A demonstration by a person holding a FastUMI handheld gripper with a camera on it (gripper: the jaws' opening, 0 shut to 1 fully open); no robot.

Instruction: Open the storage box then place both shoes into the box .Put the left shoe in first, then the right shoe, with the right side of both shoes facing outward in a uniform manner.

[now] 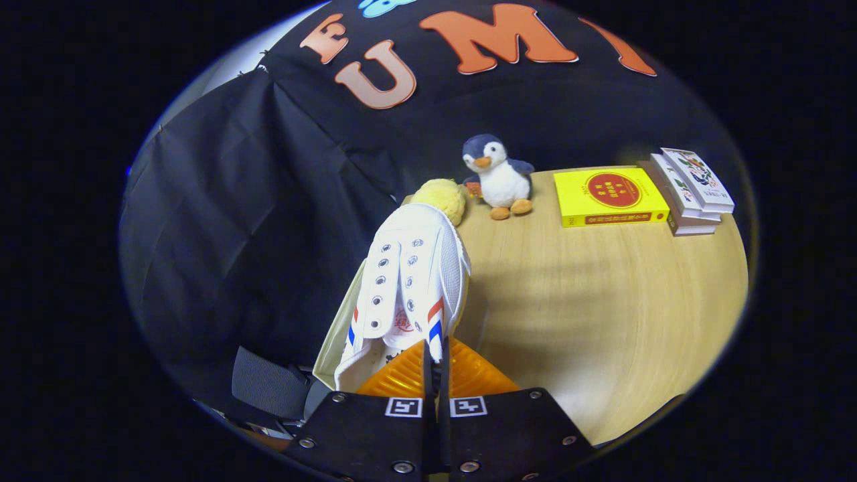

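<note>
A pale wood-grain tabletop (602, 301) spreads out beyond the gripper from about twelve to three o'clock, backed by the booth's black cloth wall (254, 201), which hangs in folds off to the nine o'clock side.

Held up off the table, a white canvas lace-up shoe with red and blue side stripes (408, 281) points away from the camera toward twelve o'clock. Its empty eyelets face up, and its heel end sits at the fingertips. The gripper (435, 361) is drawn nearly together, both fingers pinched on the rear edge of the shoe's upper, with only that thin strip between them.

Just to the shoe's seven o'clock, the cream-coloured edge of what may be the storage box (335, 335) shows under its side; whether the box stands open cannot be told. Near it, at eight o'clock from the fingers, lies a dark grey ribbed part (264, 383) whose nature is unclear.

Well beyond the fingers, at two o'clock, a yellow book with a red round emblem (609, 196) lies flat on the table, just beside a small stack of white books with patterned covers (693, 191). At one o'clock stands a grey-and-white plush penguin with orange feet (499, 177), upright and facing the camera. A fuzzy yellow ball (442, 197) rests just past the toe of the shoe, at twelve o'clock.
</note>
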